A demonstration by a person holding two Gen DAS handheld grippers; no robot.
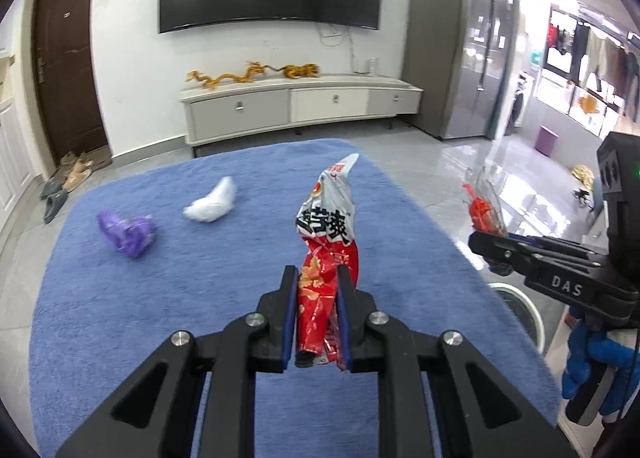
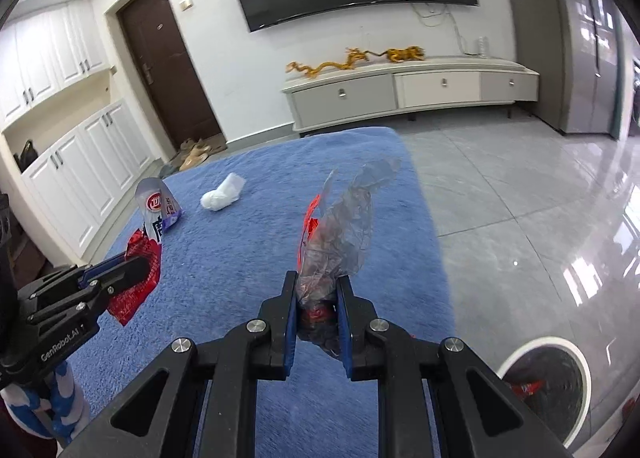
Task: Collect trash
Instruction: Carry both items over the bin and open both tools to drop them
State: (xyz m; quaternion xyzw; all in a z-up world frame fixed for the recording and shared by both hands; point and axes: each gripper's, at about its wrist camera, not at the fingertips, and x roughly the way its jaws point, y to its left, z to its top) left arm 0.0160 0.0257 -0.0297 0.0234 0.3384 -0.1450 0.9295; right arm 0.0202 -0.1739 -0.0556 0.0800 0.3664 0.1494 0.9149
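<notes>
My left gripper (image 1: pixel 317 278) is shut on a red and silver snack bag (image 1: pixel 328 234), which stands up above the blue rug (image 1: pixel 200 298). The same bag (image 2: pixel 150 234) and the left gripper (image 2: pixel 140 266) show at the left of the right wrist view. My right gripper (image 2: pixel 317 282) is shut on a crumpled clear plastic wrapper with red print (image 2: pixel 344 234). That wrapper (image 1: pixel 482 206) and the right gripper (image 1: pixel 486 244) appear at the right of the left wrist view. On the rug lie a purple wad (image 1: pixel 128 232) and a white crumpled tissue (image 1: pixel 210 204), also seen as white tissue (image 2: pixel 222 194).
A round white-rimmed trash bin (image 2: pixel 548 382) with red scraps inside stands on the grey tiles at the lower right; its rim (image 1: pixel 520 310) peeks past the rug's edge. A low TV cabinet (image 1: pixel 300 106) runs along the far wall. Shoes (image 1: pixel 68 178) lie by the brown door.
</notes>
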